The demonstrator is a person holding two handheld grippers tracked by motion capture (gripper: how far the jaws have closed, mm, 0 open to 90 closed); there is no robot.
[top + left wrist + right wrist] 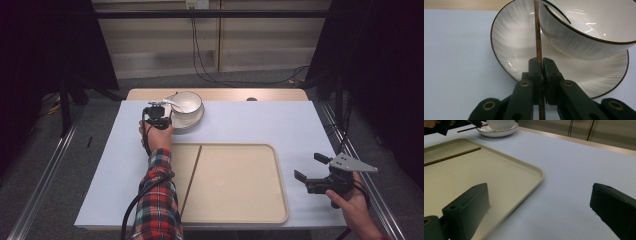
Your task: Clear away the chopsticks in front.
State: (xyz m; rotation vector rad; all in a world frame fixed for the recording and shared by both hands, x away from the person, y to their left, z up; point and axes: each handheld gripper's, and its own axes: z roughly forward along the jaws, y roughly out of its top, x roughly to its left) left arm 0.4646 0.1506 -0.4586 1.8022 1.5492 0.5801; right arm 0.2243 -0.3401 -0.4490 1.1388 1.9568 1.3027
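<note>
Left gripper (541, 62) clamps a thin brown wooden chopstick (538, 35).
It sits at the white dark-rimmed ceramic saucer's (506, 45) nine o'clock; right gripper (312, 167) gapes wide, empty.

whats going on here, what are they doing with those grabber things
A person is working at a table with a hand-held gripper in each hand. The left hand-held gripper is shut on a thin brown chopstick next to a bowl that sits on a plate at the far side of the table. A second chopstick already lies on the beige tray. The right hand-held gripper waits open beside the tray, holding nothing.
</note>
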